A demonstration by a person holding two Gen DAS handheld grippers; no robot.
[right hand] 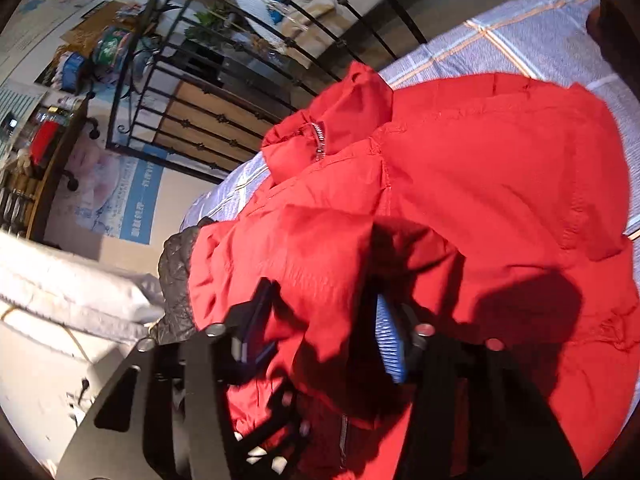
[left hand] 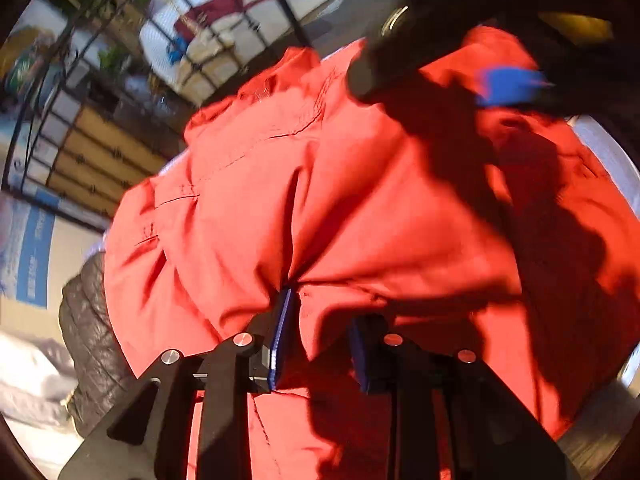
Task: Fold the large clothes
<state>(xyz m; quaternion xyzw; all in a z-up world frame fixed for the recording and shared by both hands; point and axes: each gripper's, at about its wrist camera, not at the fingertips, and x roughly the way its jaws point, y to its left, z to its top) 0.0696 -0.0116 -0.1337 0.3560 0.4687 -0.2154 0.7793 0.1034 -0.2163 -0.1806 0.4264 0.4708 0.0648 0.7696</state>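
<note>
Both tools pinch the red jacket (right hand: 460, 200) on the bed (right hand: 520, 40): left tool (left hand: 316, 344), right tool (right hand: 324, 332).

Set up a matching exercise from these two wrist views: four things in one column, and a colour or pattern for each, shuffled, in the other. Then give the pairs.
Things:
1. jacket
2. bed sheet
3. quilted garment
4. bed rail

Colour or pattern:
A. pale blue plaid with orange lines
B. black metal bars
C. bright red
D. dark grey, stitched in diamonds

Pairs: 1-C, 2-A, 3-D, 4-B. The quilted garment lies partly under the jacket's left edge, and the jacket is spread on the bed sheet.
</note>
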